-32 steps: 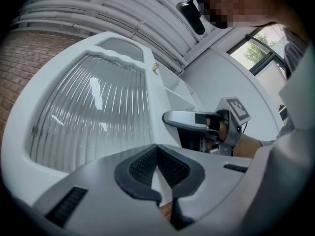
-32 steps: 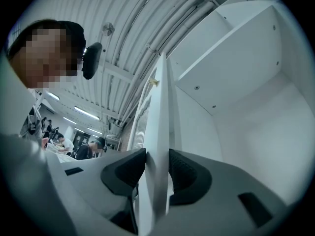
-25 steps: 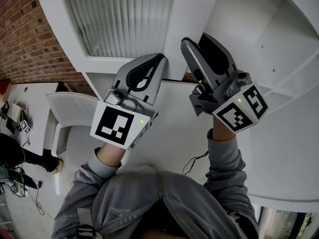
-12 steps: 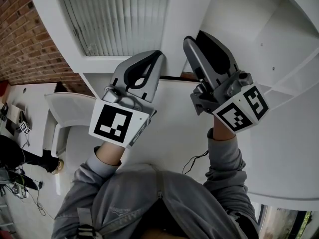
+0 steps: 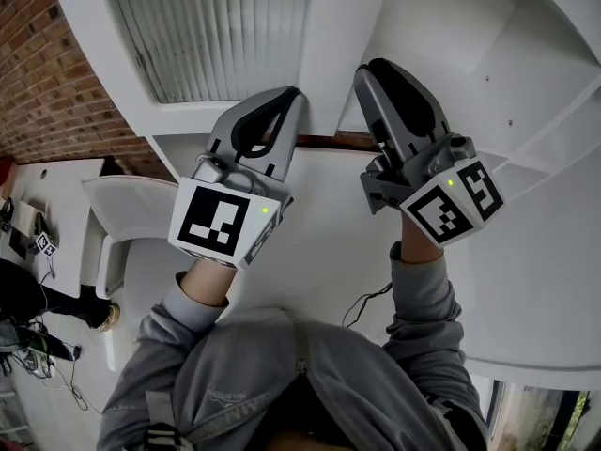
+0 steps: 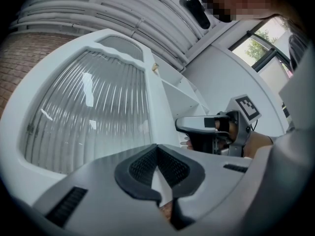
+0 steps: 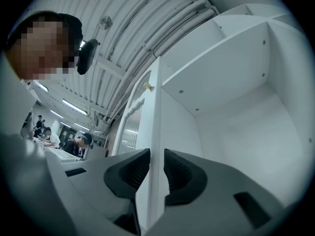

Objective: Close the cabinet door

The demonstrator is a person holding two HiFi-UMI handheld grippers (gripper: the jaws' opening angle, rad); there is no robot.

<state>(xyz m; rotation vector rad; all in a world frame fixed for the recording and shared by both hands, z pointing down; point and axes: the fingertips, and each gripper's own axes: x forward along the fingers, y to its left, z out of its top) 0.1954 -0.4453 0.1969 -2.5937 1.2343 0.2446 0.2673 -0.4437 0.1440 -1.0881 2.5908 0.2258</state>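
Observation:
The white cabinet door (image 5: 333,45) with its ribbed glass panel (image 5: 216,36) stands open from the empty white cabinet (image 5: 470,45). My right gripper (image 5: 376,69) straddles the door's free edge (image 7: 156,107). Its jaws have just been closing, and both pads now lie against that edge (image 7: 156,154). My left gripper (image 5: 282,97) is shut with its tips together and nothing in it, just below the door's bottom rail (image 6: 88,117). In the left gripper view the right gripper (image 6: 197,127) shows beside the door.
A brick wall (image 5: 47,73) runs along the left. White tables (image 5: 56,186) with cables stand below it. People sit at desks (image 7: 78,144) far behind the door. A thin cable (image 5: 366,303) hangs by my right sleeve.
Both grippers have crept up toward the door. The right jaws have narrowed onto the door's edge. The left gripper has stayed shut.

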